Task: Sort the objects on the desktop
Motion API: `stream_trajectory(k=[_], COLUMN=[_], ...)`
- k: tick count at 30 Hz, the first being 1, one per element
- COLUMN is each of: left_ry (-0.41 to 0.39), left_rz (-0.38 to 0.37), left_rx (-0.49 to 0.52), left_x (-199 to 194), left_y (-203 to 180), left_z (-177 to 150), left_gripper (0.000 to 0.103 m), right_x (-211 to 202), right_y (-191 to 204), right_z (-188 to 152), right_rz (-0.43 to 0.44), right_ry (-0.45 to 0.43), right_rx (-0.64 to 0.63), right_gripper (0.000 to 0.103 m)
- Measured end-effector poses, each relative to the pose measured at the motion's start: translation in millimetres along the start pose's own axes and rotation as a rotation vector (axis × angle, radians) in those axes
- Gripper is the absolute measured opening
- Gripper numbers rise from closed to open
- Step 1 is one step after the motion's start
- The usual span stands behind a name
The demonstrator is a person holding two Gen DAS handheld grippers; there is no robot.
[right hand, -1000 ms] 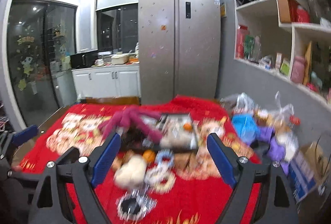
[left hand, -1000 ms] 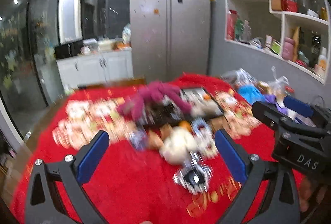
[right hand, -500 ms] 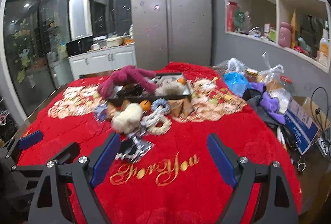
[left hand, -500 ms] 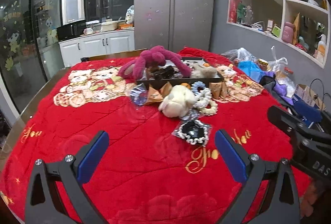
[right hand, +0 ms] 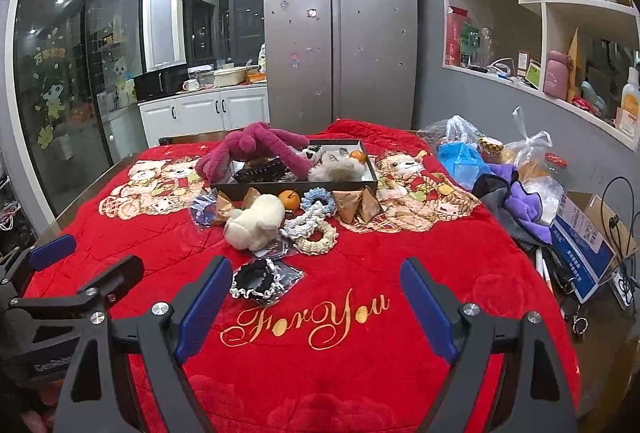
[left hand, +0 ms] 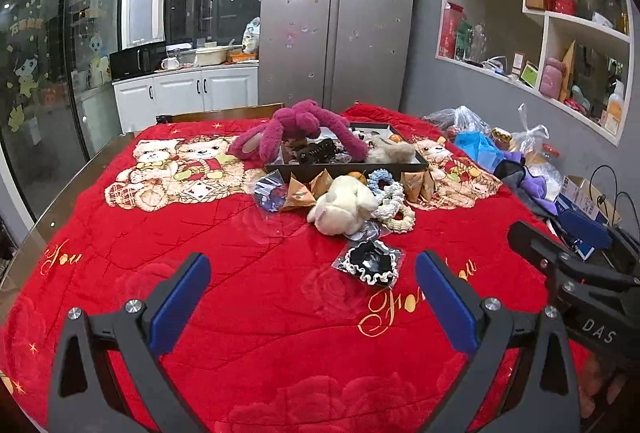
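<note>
Evidently at the start of sorting: both tools hovered low over the red blanket (right hand: pixel 460 265) on the desk, nothing held. Left hand-held gripper (left hand: pixel 312 297) stood wide and empty; right hand-held gripper (right hand: pixel 316 297) likewise wide and empty. Loose items lay in a cluster just in front of the black tray (right hand: pixel 294 189): a cream plush (right hand: pixel 254 221), an orange (right hand: pixel 289 199), pale scrunchies (right hand: pixel 314 225), brown paper cones (right hand: pixel 354 205) and a dark packet (left hand: pixel 270 191). Nearest of all was the black scrunchie in its clear wrap (right hand: pixel 260 279), lying apart from the cluster, just beyond the right tool's left finger (right hand: pixel 204 307). The tray already carried a magenta plush (right hand: pixel 256 149), a grey furry piece (right hand: pixel 336 169) and a second orange (right hand: pixel 357 156). Judgement: the black scrunchie was the sensible first pick. To do it well, shift the right tool sideways so the scrunchie sits centred between the fingers, come down until the tips nearly meet the blanket, then close on the ruffled body, not the wrap's edge, which would likely slip. Risk noted: soft pile may bunch into the grip. Left tool should stay clear of the path to the tray.
</note>
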State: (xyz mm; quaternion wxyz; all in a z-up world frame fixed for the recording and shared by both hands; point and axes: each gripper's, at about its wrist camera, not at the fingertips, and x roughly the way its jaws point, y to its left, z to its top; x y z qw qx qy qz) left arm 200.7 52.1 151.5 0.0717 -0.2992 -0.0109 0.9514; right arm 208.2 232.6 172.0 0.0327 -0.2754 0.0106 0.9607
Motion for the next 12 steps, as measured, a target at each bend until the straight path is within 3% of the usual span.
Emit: stream_trajectory(k=[12], left_ry=[0.007], left_rz=[0.052], left_rx=[-0.010], left_x=[0.6], left_y=[10.1], left_z=[-1.3], left_gripper=[0.103], right_x=[-3.3], right_y=[0.6], right_z=[0.7], right_rz=[-0.007], right_ry=[-0.004], right_rx=[-0.010], right_gripper=[0.088])
